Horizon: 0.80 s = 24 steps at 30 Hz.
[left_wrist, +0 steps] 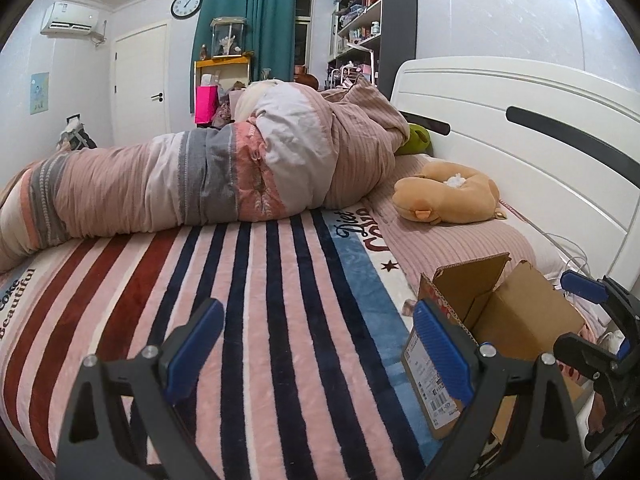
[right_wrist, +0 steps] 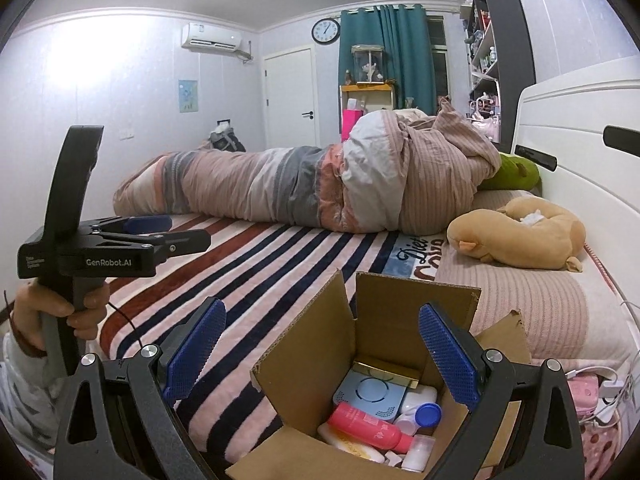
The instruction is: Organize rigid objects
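Observation:
An open cardboard box [right_wrist: 308,372] stands on the striped bed; it also shows in the left wrist view [left_wrist: 516,312]. Inside lie a pink bottle [right_wrist: 368,426], a pale blue round-patterned device [right_wrist: 372,394], a blue-capped white container [right_wrist: 424,414], a yellow item [right_wrist: 352,446] and other small white containers. My right gripper [right_wrist: 320,352] is open and empty, hovering just above the box's opening. My left gripper [left_wrist: 318,350] is open and empty above the blanket, left of the box; it also shows in the right wrist view [right_wrist: 160,228]. The right gripper also shows at the left wrist view's right edge [left_wrist: 592,312].
A rolled quilt [right_wrist: 320,184] lies across the far side of the bed. A tan plush toy [right_wrist: 524,236] and a green plush [right_wrist: 516,172] sit by the white headboard [right_wrist: 580,160]. Cables and a pink power strip [right_wrist: 588,392] lie at the right. Shelves stand behind.

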Each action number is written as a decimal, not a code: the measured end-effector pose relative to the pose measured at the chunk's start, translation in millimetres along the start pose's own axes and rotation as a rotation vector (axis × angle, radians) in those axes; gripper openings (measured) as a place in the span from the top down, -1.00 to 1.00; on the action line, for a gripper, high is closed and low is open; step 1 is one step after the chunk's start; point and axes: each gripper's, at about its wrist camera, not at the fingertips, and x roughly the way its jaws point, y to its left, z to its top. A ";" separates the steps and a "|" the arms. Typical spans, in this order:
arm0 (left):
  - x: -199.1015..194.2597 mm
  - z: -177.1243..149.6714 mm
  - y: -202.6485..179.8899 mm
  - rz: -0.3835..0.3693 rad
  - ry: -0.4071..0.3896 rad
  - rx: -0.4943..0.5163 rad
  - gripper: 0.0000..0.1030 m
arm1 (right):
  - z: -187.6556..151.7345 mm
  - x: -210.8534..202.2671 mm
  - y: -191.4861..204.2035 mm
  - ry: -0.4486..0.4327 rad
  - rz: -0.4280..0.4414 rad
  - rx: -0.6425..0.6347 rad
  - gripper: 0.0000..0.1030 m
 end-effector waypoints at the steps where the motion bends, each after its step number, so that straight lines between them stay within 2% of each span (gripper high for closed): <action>1: 0.0 -0.2 0.1 0.000 -0.001 0.000 -0.83 | 0.0 0.0 -0.1 0.000 0.000 0.000 -0.89; 24: 1.5 -1.6 2.4 0.023 0.009 -0.009 -0.83 | -1.1 4.4 4.4 0.006 0.006 0.012 -0.89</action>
